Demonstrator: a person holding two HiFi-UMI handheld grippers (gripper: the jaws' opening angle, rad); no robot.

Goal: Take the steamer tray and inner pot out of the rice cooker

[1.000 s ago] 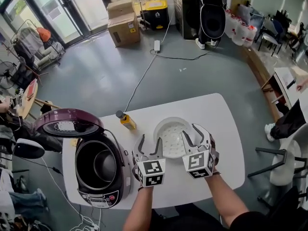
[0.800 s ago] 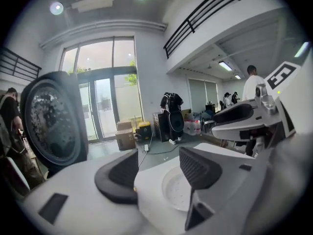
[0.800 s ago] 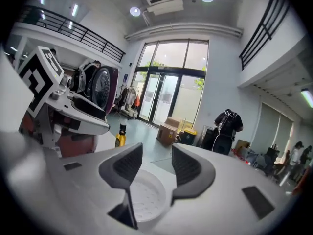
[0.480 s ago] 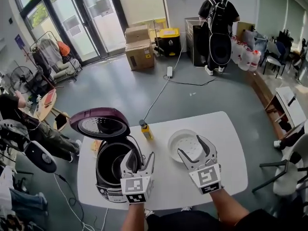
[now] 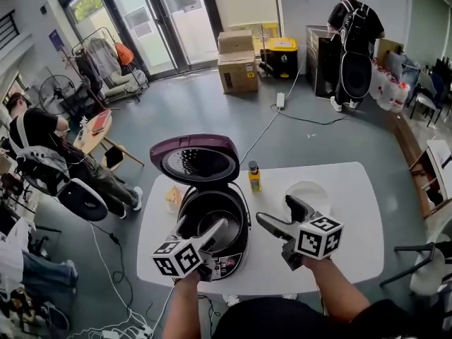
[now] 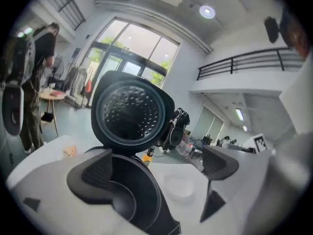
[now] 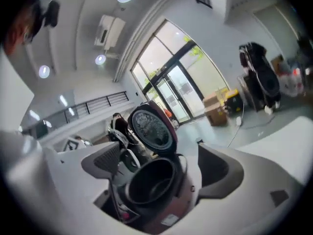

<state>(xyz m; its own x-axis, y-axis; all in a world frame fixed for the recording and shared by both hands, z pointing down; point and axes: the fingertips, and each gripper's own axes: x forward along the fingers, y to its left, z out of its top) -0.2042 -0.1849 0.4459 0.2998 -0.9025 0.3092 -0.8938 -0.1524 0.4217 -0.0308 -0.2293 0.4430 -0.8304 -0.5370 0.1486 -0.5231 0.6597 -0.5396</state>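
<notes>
The rice cooker stands at the left of the white table, its purple lid up. The dark inner pot sits inside it. The white steamer tray lies on the table to the right. My left gripper hovers over the cooker's near rim and my right gripper is just right of the cooker. Both have just been opening and stand open, nothing between their pads. The left gripper view shows the lid, pot and tray; the right gripper view shows the pot.
A yellow bottle stands behind the cooker and a small orange thing lies at the table's left edge. Cardboard boxes and a cable are on the floor. A person stands at the back, another sits at the left.
Both grippers have left the steamer tray, which stays on the table, and moved left and up to the cooker. Their jaws have spread wider and both have rolled.
</notes>
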